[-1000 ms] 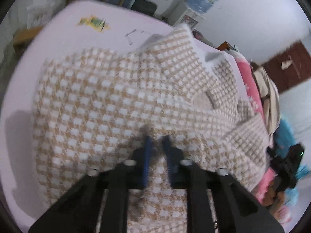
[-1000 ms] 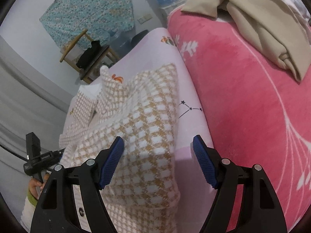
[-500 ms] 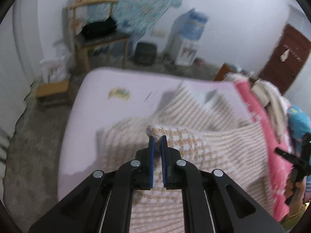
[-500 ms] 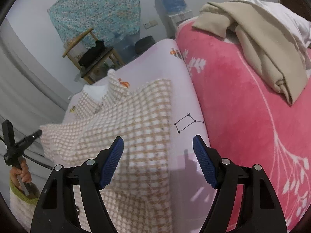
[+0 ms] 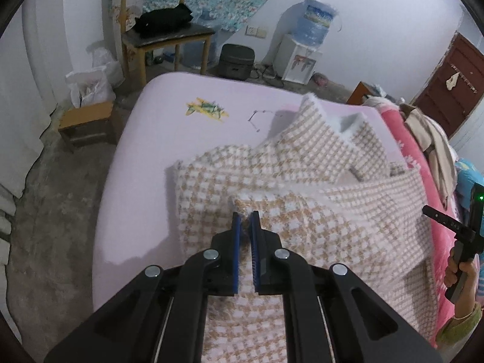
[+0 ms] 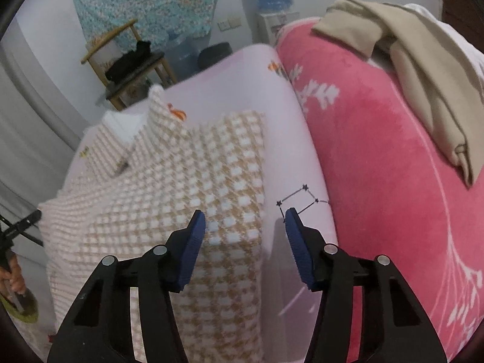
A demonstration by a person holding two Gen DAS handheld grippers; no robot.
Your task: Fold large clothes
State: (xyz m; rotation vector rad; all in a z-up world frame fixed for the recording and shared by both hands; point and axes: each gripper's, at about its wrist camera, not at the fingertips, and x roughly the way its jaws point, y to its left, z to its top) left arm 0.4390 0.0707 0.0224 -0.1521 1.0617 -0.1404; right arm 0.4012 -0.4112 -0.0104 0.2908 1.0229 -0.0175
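Note:
A large beige-and-white checked garment (image 5: 317,163) lies crumpled on the lilac bed sheet (image 5: 181,127), collar towards the far end. My left gripper (image 5: 245,216) is shut on a raised edge of it, and the cloth hangs down from the pads. In the right wrist view the same garment (image 6: 187,175) spreads to the left. My right gripper (image 6: 245,214) hovers over its right edge, jaws closing, and the cloth edge lies below the gap with the pads clear of it.
A pink blanket (image 6: 378,151) with beige clothes (image 6: 423,60) on it runs along the bed's right side. Beyond the bed stand a wooden chair (image 5: 163,33), a water dispenser (image 5: 305,48) and a low stool (image 5: 87,121). A hand holds the other gripper's handle (image 5: 466,242).
My left gripper has risen and pulled back with the garment's edge, lifting a fold off the bed. My right gripper slid over the garment's right edge and its jaws narrowed.

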